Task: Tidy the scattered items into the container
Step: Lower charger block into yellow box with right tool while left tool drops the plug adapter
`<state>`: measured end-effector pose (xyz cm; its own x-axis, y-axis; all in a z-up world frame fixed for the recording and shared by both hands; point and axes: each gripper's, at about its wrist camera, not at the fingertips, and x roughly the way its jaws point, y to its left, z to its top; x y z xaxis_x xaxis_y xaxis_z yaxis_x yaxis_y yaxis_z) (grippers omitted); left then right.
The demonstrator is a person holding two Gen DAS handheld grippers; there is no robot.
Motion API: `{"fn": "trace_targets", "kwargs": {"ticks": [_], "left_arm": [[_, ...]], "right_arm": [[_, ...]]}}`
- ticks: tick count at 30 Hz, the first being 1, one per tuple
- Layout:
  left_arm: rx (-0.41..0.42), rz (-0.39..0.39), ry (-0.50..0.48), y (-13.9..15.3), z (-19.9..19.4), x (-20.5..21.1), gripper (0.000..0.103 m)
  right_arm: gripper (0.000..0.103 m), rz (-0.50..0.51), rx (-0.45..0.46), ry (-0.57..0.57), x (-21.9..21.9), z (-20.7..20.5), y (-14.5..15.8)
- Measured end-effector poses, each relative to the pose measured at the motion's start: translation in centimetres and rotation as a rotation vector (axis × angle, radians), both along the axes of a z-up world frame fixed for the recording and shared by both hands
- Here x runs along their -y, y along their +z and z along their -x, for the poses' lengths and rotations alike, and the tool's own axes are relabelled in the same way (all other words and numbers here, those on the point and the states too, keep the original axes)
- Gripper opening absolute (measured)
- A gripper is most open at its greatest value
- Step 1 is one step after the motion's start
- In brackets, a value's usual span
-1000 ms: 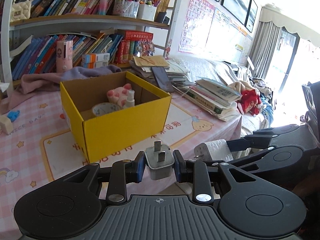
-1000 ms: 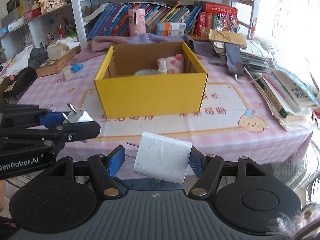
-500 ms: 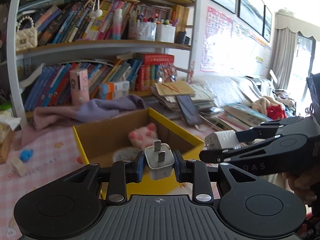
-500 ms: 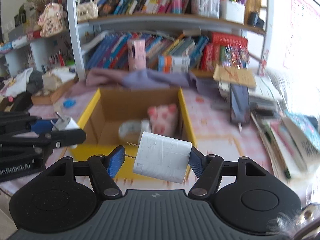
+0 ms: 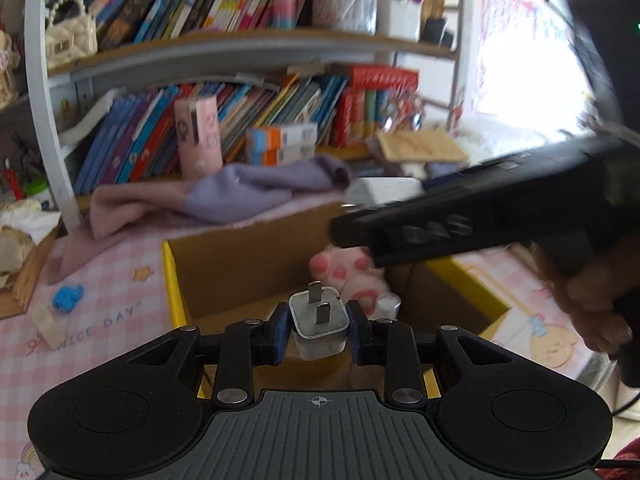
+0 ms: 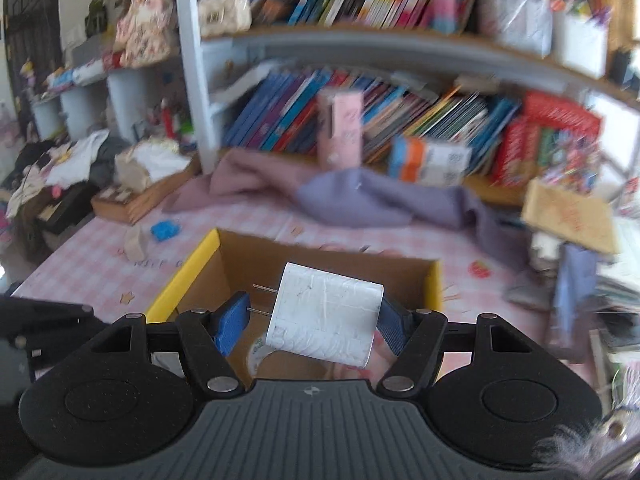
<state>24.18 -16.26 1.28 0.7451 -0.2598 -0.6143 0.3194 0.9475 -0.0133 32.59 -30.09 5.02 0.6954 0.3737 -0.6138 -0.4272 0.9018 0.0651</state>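
My left gripper (image 5: 318, 330) is shut on a small grey-white plug adapter (image 5: 319, 326), prongs up, just above the near side of the open yellow cardboard box (image 5: 173, 280). My right gripper (image 6: 316, 320) is shut on a larger white charger block (image 6: 325, 320), prongs to the left, held over the same box (image 6: 184, 276). Inside the box lie a pink plush toy (image 5: 344, 276) and a small white bottle (image 5: 386, 304). In the left wrist view the other gripper's black body (image 5: 460, 224) crosses above the box from the right, held by a hand (image 5: 588, 300).
A purple and pink cloth (image 5: 224, 196) lies behind the box in front of the bookshelf (image 5: 240, 52), with a pink cylinder (image 5: 198, 136) beside it. A small blue item (image 5: 68, 296) and a beige block (image 5: 48, 324) lie on the pink checked tablecloth at the left. Books and papers (image 6: 572, 216) pile up on the right.
Both grippers have moved forward from the table's front edge to above the box, each still gripping its charger. The box now fills the lower middle of both views.
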Motion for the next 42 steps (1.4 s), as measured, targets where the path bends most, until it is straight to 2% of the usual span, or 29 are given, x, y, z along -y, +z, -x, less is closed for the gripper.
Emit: {"fn": "trace_targets", "kwargs": {"ticks": [8,16,25,32,35,37,42], "left_arm": [[-0.104,-0.034,0.062,-2.4,-2.1,0.2,0.028],[-0.143,-0.043,0.087,-3.5,-2.8,0.7,0.028],[-0.166,-0.058,0.106,-4.0,-3.0,1.2,0.028],[-0.127,-0.063,0.129,-3.4,-2.4,1.1,0.028],[-0.115,-0.077,0.142,-3.1,-1.9,1.1,0.031],[-0.101,-0.080,0.145,-2.8,-1.5,1.0,0.038],[-0.061,-0.063,0.133,-1.5,-0.1,0.7,0.044]], "right_arm": [[0.066,0.056,-0.162,0.133,-3.6,-6.2,-3.7],[0.066,0.131,-0.246,0.213,-6.4,-9.3,-6.2],[0.066,0.234,-0.260,0.279,-9.3,-10.8,-7.7],[0.066,0.230,-0.246,0.293,-9.9,-10.9,-7.5],[0.066,0.212,-0.247,0.287,-9.8,-10.8,-7.3],[0.066,0.184,-0.239,0.277,-9.5,-10.8,-6.9],[0.066,0.149,-0.196,0.259,-9.0,-10.4,-5.3]]}}
